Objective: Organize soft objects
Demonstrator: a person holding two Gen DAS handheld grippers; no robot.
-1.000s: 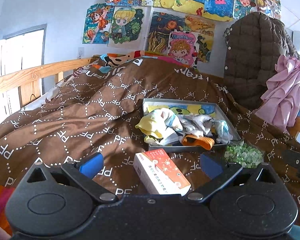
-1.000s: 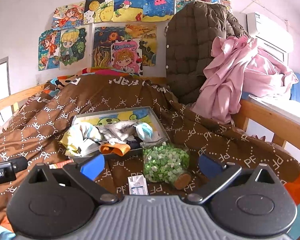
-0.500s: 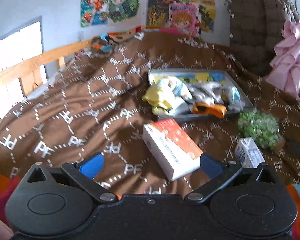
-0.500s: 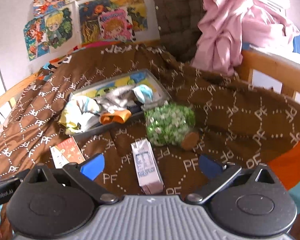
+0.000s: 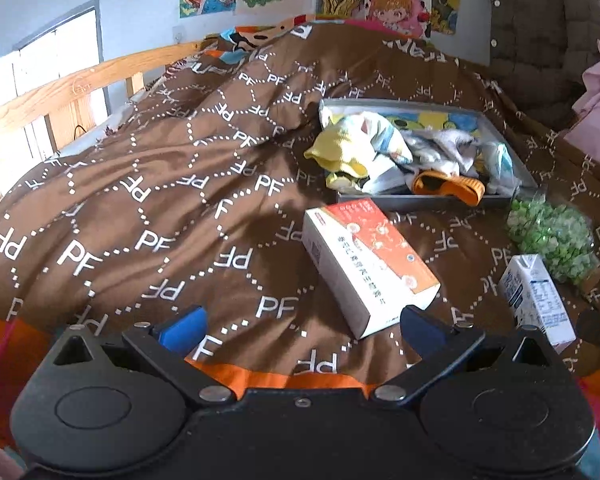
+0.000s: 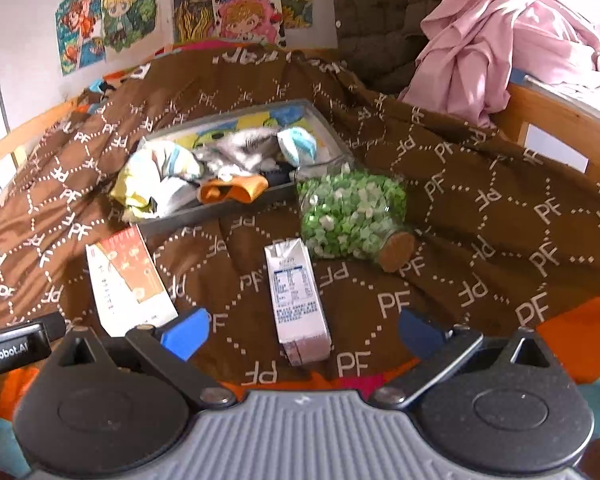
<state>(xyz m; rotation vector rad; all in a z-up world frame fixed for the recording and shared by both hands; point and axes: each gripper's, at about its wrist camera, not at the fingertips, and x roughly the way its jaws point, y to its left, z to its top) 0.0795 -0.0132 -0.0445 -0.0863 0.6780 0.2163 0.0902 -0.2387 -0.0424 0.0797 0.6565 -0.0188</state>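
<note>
Both cameras are now tilting lower over the bed than a second ago, bringing the carton into view. Nearest, the left gripper (image 5: 300, 328) and right gripper (image 6: 302, 330) are hovering with fingers spread wide, gripping nothing. Just beyond, a milk carton (image 6: 298, 300) and an orange-white box (image 5: 368, 264) are lying on the brown quilt (image 5: 160, 184). A jar of green stars (image 6: 350, 214) is lying behind. Farther back, the soft cloths (image 5: 384, 152) are sitting piled in the grey tray (image 5: 420, 201).
</note>
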